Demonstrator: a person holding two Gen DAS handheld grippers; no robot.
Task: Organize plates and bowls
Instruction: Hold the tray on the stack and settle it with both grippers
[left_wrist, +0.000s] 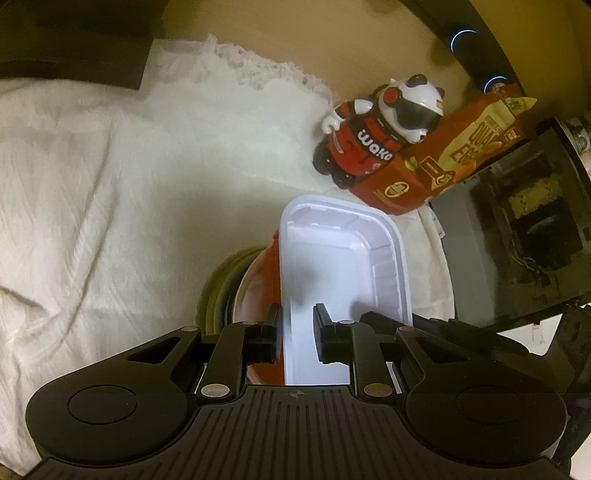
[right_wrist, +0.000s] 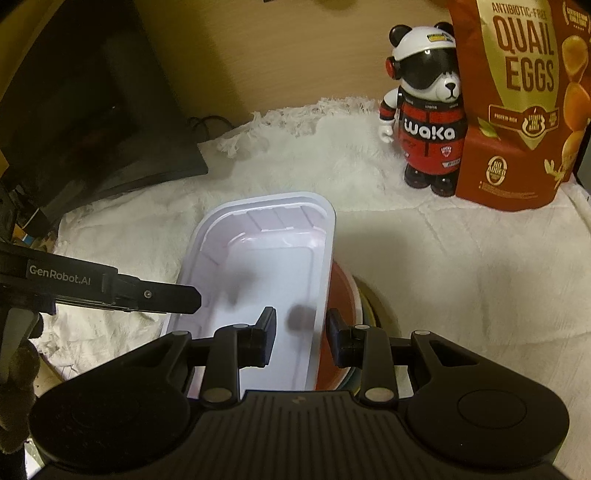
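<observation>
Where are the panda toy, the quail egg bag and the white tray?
Panda toy (right_wrist: 428, 125): right wrist view, on its red chest.
Egg bag (right_wrist: 524, 92): right wrist view, on its printed front.
White tray (left_wrist: 332, 258): left wrist view, on its inner floor.

The right gripper (right_wrist: 300, 334) clamps its jaws on the right wall of a white tray (right_wrist: 258, 258) above a red bowl (right_wrist: 338, 314), near a panda figurine (right_wrist: 424, 110) and quail-egg pouch (right_wrist: 517, 110).
</observation>
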